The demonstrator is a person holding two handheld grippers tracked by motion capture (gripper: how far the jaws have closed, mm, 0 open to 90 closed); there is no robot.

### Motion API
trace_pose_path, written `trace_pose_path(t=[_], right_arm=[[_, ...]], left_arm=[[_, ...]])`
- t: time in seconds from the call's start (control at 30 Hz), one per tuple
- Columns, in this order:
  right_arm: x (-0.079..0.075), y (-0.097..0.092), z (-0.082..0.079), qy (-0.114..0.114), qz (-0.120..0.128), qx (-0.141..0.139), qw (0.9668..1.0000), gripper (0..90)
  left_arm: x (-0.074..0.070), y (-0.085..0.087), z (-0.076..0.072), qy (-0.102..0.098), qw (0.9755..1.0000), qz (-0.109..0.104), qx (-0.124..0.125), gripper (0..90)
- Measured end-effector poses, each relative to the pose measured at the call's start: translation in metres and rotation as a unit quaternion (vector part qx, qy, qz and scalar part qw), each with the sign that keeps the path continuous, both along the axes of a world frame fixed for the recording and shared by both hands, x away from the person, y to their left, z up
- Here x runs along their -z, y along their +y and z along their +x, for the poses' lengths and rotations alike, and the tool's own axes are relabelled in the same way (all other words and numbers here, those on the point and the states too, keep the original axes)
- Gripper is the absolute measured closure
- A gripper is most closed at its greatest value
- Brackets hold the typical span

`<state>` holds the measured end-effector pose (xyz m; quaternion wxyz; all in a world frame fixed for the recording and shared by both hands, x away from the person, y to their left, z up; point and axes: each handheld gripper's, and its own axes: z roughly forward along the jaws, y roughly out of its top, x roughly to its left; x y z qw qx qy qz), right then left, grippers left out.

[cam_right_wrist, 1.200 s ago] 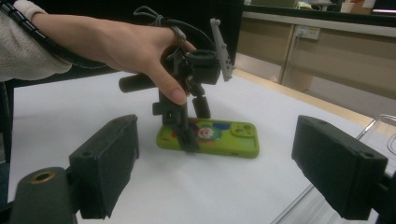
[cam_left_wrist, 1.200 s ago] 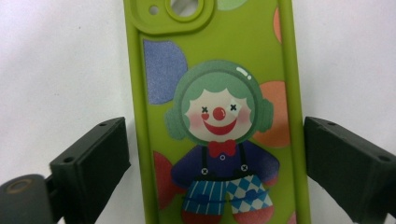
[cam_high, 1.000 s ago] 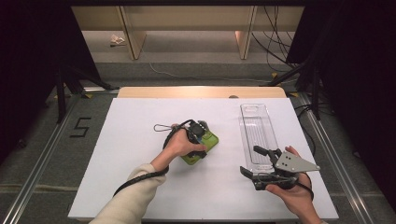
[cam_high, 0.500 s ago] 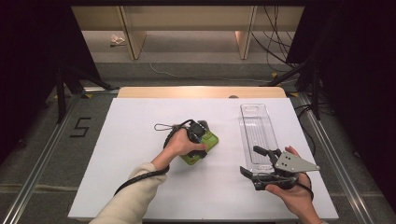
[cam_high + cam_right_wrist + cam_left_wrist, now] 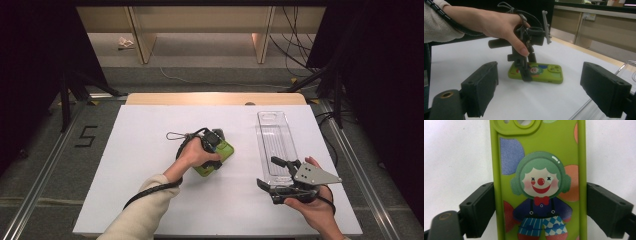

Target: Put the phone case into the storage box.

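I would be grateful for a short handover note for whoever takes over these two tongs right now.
Left tongs: jaws straddle the green phone case across its width; they have just been closing a little. The left pad is at the case's edge and a thin gap shows at the right pad, so no firm grip yet.
Right tongs: open, holding nothing, hovering at the near end of the clear plastic tray.
Things: case lies flat, clown picture up, mid-table; tray lies to its right, nothing in it.
Done: left tongs placed around the case.
Left, probably: close, lift, move the case, perhaps to the tray.
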<state>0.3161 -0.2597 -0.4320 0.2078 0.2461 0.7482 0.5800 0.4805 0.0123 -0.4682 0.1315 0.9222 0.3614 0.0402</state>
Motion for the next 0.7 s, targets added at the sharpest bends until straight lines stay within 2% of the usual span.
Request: trace_pose_path(t=[0.7], right_arm=[[0.0002, 0.0005, 0.0000, 0.000, 0.001, -0.001, 1.0000, 15.8]], left_arm=[[-0.0004, 0.0019, -0.0015, -0.004, 0.9999, -0.007, -0.007, 16.2]])
